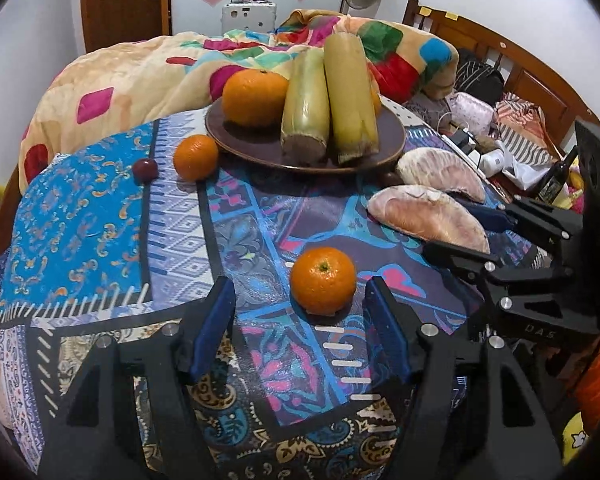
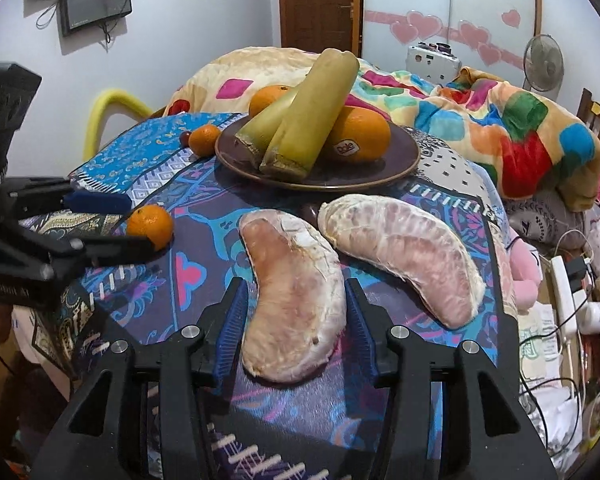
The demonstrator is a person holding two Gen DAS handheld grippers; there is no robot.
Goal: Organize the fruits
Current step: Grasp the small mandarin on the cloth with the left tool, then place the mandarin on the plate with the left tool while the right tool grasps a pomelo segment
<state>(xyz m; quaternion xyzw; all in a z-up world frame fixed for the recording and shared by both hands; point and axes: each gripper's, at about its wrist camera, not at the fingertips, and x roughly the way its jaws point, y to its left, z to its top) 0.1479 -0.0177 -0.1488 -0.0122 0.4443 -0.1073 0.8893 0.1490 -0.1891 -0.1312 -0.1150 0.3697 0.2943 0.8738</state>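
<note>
The left tongs (image 1: 300, 300) stand wide apart low in the left wrist view, holding nothing; a small mandarin (image 1: 323, 281) sits on the patterned cloth (image 1: 100, 220) just ahead of the gap, nearer the right-hand finger. The right tongs (image 2: 296, 300) are also spread apart, their blue pads on either side of a peeled pomelo segment (image 2: 296, 300) at the centre bottom of the right wrist view; whether the pads touch it cannot be told. A second pomelo segment (image 2: 404, 252) lies just to its right. In the upper middle of the frame a dark plate (image 2: 380, 172) carries two sugarcane pieces (image 2: 312, 108), leaning side by side, and two oranges (image 2: 360, 132). Left of the plate in the left wrist view rest another mandarin (image 1: 196, 157) and a small dark red fruit (image 1: 145, 170), near each other.
</note>
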